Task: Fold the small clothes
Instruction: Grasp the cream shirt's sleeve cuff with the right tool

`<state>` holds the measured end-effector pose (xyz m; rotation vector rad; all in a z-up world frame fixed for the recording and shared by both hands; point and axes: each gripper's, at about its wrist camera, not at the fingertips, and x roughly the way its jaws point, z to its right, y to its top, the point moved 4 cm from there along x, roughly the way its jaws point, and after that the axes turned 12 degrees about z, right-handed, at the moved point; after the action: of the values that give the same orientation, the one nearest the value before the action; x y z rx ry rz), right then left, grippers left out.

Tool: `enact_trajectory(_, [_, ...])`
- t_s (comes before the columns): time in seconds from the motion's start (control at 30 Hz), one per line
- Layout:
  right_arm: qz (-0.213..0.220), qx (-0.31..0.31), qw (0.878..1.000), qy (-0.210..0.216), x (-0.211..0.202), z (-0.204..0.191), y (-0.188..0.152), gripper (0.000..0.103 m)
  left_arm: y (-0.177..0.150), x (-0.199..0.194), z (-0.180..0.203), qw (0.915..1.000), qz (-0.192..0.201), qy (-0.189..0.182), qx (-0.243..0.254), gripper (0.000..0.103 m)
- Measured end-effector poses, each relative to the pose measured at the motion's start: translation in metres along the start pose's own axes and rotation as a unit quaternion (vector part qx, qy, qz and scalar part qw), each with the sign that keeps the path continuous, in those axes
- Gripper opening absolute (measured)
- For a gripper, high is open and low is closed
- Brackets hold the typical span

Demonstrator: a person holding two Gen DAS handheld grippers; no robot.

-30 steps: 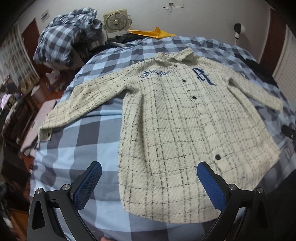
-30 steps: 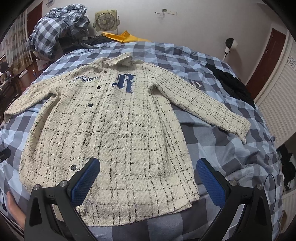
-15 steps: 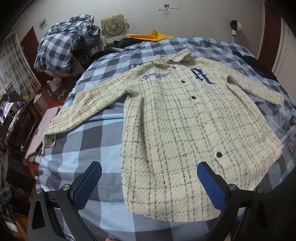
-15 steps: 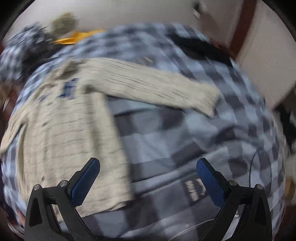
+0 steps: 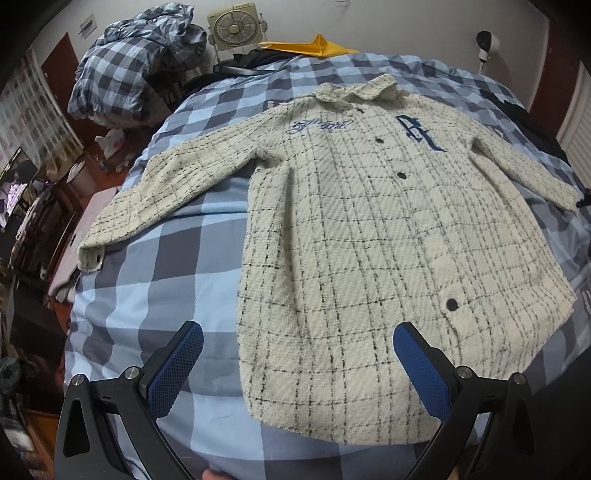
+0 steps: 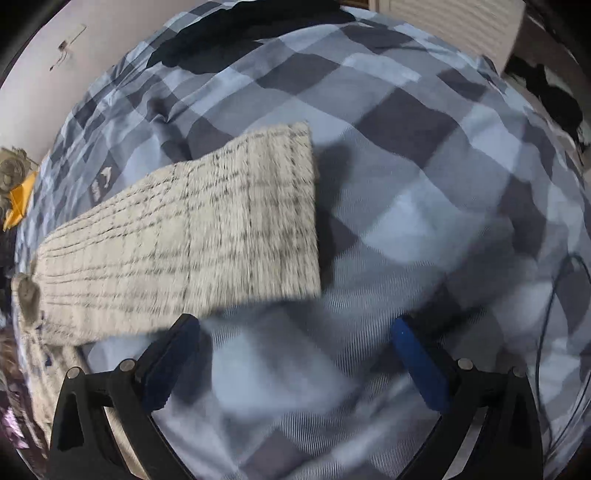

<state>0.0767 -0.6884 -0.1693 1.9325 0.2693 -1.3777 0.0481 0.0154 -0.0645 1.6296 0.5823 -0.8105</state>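
A cream checked shirt [image 5: 369, 229] with dark buttons and blue lettering lies front up and spread flat on the bed, both sleeves out to the sides. My left gripper [image 5: 295, 354] hovers open above its lower hem, nothing between the blue pads. In the right wrist view, blurred by motion, the shirt's right sleeve [image 6: 207, 225] stretches across the cover with its cuff end near the middle. My right gripper [image 6: 295, 354] is open just below and to the right of that cuff, over bare cover.
The bed carries a blue and grey checked cover [image 5: 177, 295]. At its head are a heap of checked bedding [image 5: 136, 62], a small fan [image 5: 234, 26] and a yellow item [image 5: 314, 44]. Dark clothes [image 6: 236, 40] lie past the sleeve. A cable [image 6: 554, 295] runs at the right.
My right gripper has swung right, away from the shirt's body, and closed in on the right sleeve's cuff. The left gripper's view has shifted only slightly.
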Motion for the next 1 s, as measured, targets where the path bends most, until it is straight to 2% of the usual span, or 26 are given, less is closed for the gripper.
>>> enact_trajectory(0.17, [-0.017, -0.045, 0.998, -0.036, 0.033, -0.028, 0.005, 0.102, -0.001, 0.006, -0.001, 0.9999, -0.013, 0.003, -0.005, 0.103])
enact_trajectory(0.23, [-0.009, -0.074, 0.996, -0.054, 0.036, -0.039, 0.006, 0.090, -0.002, 0.007, -0.002, 0.9998, -0.016, 0.001, -0.007, 0.103])
enact_trajectory(0.3, [-0.007, -0.128, 0.990, -0.061, 0.036, -0.064, 0.003, 0.060, -0.001, 0.006, -0.001, 0.9998, -0.017, -0.002, -0.010, 0.103])
enact_trajectory(0.33, [-0.007, -0.147, 0.987, -0.061, 0.035, -0.075, 0.002, 0.051, -0.001, 0.005, -0.001, 0.9998, -0.015, -0.003, -0.011, 0.103])
enact_trajectory(0.37, [-0.007, -0.164, 0.985, -0.058, 0.030, -0.087, 0.000, 0.032, -0.001, 0.004, -0.001, 0.9998, -0.014, -0.004, -0.010, 0.103])
enact_trajectory(0.4, [-0.006, -0.179, 0.982, -0.057, 0.025, -0.100, -0.001, 0.025, 0.000, 0.004, -0.001, 0.9999, -0.013, -0.004, -0.010, 0.103])
enact_trajectory(0.47, [0.006, -0.202, 0.976, -0.075, 0.011, -0.119, -0.001, 0.021, 0.001, 0.002, 0.000, 0.9999, -0.009, -0.006, -0.009, 0.103])
enact_trajectory(0.57, [0.035, -0.201, 0.977, -0.069, -0.022, -0.144, 0.004, 0.018, 0.003, -0.002, 0.000, 0.9999, -0.002, -0.010, -0.010, 0.103])
enact_trajectory(0.67, [0.056, -0.176, 0.981, -0.051, -0.052, -0.145, 0.009, 0.018, 0.005, -0.009, 0.003, 0.9999, 0.010, -0.010, -0.002, 0.103])
enact_trajectory(0.77, [0.091, -0.169, 0.981, -0.039, -0.092, -0.144, 0.004, 0.017, 0.006, -0.016, 0.004, 0.9996, 0.025, -0.006, 0.008, 0.103])
enact_trajectory(0.83, [0.122, -0.177, 0.976, -0.034, -0.121, -0.151, 0.003, 0.017, 0.006, -0.020, 0.005, 0.9994, 0.033, -0.005, 0.011, 0.103])
enact_trajectory(0.9, [0.153, -0.191, 0.969, -0.036, -0.154, -0.178, 0.007, 0.017, 0.007, -0.024, 0.004, 0.9992, 0.038, -0.008, 0.011, 0.103])
enact_trajectory(0.93, [0.162, -0.196, 0.966, -0.039, -0.163, -0.175, 0.009, 0.017, 0.007, -0.025, 0.002, 0.9991, 0.039, -0.012, 0.006, 0.103])
enact_trajectory(1.0, [0.203, -0.218, 0.953, -0.052, -0.199, -0.210, 0.017, 0.017, 0.008, -0.028, -0.003, 0.9990, 0.040, -0.021, -0.006, 0.103])
